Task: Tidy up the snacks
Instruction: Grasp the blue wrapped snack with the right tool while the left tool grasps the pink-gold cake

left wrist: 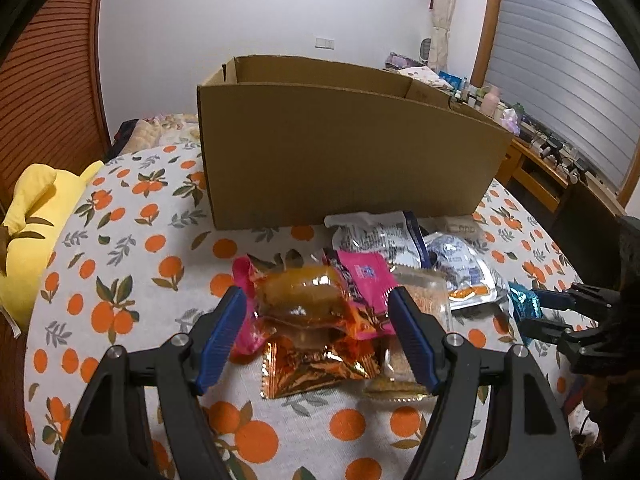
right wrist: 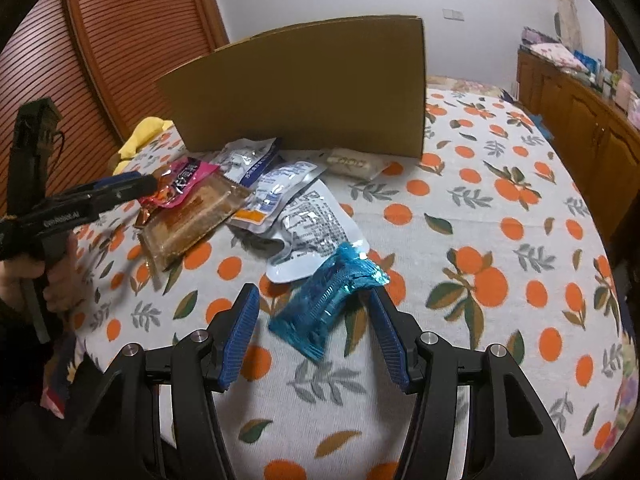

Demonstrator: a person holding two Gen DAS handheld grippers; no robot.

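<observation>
My left gripper (left wrist: 316,300) stands open over a snack pile, its blue pads either side of an orange-wrapped cake (left wrist: 304,296) without pressing it. A pink packet (left wrist: 364,276) and a clear-wrapped brown bar (left wrist: 424,300) lie under and beside the cake. My right gripper (right wrist: 314,300) is open around a crumpled blue packet (right wrist: 320,308) on the sheet; the right pad is close to it, the left pad apart. White and silver pouches (right wrist: 308,224) lie beyond it. An open-topped cardboard box (left wrist: 340,152) stands behind the pile. From the left wrist, the right gripper (left wrist: 528,312) shows at the right edge.
Everything lies on a bed sheet (right wrist: 500,200) printed with oranges. A yellow plush (left wrist: 32,232) rests at the left, by a slatted wooden door (right wrist: 132,40). Along the right runs a wooden cabinet (right wrist: 580,120). A small white-wrapped snack (right wrist: 348,162) lies against the box. A hand (right wrist: 56,276) holds the left gripper.
</observation>
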